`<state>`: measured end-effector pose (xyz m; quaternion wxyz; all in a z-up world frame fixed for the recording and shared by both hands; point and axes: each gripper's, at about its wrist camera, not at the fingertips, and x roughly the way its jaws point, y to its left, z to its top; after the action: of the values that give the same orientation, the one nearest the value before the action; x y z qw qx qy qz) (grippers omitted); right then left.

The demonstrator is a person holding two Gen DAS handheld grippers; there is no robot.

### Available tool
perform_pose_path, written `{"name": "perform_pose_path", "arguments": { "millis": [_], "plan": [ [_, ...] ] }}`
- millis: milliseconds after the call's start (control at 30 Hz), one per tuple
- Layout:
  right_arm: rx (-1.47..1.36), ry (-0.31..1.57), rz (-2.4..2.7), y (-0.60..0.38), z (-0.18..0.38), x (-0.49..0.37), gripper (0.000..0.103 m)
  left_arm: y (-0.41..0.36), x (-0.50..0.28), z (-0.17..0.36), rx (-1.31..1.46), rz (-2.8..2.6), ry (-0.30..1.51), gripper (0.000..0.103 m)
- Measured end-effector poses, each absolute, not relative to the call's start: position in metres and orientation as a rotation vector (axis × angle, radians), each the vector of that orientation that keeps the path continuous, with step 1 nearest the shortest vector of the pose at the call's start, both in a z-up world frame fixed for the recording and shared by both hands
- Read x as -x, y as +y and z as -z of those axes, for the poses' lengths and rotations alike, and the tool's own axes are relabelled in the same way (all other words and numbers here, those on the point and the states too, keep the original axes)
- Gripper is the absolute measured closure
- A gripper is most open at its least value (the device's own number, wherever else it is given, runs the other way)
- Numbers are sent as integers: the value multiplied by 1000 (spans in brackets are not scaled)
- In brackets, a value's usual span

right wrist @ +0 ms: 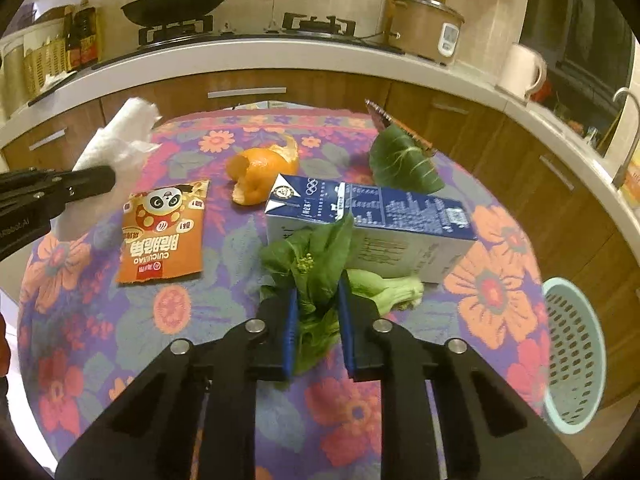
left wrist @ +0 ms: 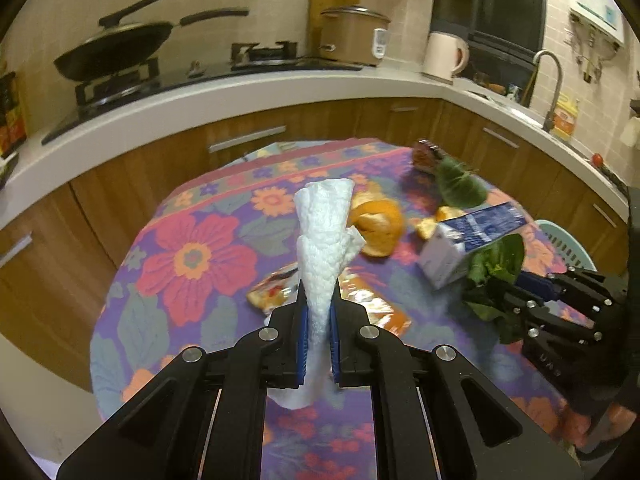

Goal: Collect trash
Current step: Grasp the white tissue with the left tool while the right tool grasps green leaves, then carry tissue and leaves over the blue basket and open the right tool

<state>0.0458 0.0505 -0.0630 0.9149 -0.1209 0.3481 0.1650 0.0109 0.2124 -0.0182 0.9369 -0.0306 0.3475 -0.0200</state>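
Observation:
My left gripper (left wrist: 319, 300) is shut on a crumpled white paper towel (left wrist: 324, 232), which stands up between the blue pads above the flowered tablecloth (left wrist: 192, 264). The right wrist view shows that gripper (right wrist: 92, 184) and the towel (right wrist: 120, 136) at the far left. My right gripper (right wrist: 318, 292) is shut on a leafy green vegetable (right wrist: 316, 256) with pale stalks, next to a blue and white milk carton (right wrist: 372, 220). On the cloth lie an orange peel (right wrist: 260, 168), an orange panda snack wrapper (right wrist: 164, 232), a loose green leaf (right wrist: 404, 160) and a dark wrapper (right wrist: 384, 116).
A pale green perforated basket (right wrist: 576, 356) stands off the table's right edge. Behind the table runs a white counter (right wrist: 280, 60) over wooden cabinets, with a stove, a frying pan (right wrist: 180, 0), a rice cooker (right wrist: 428, 28) and a kettle (right wrist: 524, 68).

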Motion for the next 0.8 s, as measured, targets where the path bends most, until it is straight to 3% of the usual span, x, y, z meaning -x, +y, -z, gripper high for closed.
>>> {"name": "perform_pose_path", "arguments": {
  "millis": [800],
  "plan": [
    [57,588,-299,-57,-5,-11,93,107,-5,-26,-37,178,624,96]
  ]
}}
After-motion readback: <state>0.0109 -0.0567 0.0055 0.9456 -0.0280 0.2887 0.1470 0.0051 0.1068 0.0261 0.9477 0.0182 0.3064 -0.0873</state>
